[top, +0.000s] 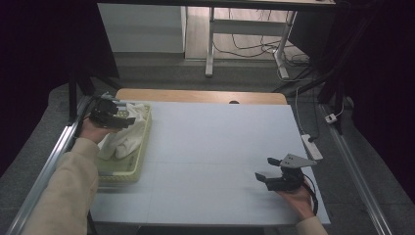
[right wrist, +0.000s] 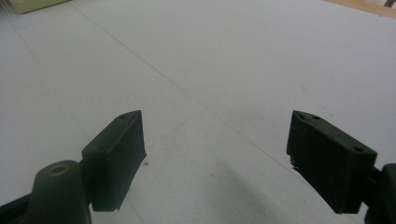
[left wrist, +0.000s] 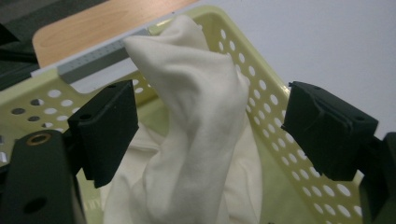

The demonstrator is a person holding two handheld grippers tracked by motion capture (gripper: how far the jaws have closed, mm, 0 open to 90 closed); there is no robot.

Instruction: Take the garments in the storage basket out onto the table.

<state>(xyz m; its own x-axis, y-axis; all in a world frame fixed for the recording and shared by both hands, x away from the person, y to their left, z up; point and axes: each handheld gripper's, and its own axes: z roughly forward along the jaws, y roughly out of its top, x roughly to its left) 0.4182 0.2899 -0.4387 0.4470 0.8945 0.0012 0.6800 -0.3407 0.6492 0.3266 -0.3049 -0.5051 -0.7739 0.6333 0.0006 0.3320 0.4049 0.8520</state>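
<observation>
Left tool [left wrist: 205, 135] jaws apart around white cloth [left wrist: 196, 121] in yellow basket [left wrist: 275, 107] | right tool [right wrist: 215, 154] apart, lower right | I'd squeeze the cloth's raised fold, then lift slowly.

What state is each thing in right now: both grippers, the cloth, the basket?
Left gripper: open, jaws on either side of a raised fold of cloth, not closed on it.
Right gripper: open, holding nothing, above bare table.
White cloth: crumpled, lying in the basket, one fold standing up.
Yellow perforated basket: upright at the table's left edge, holding the cloth.
</observation>
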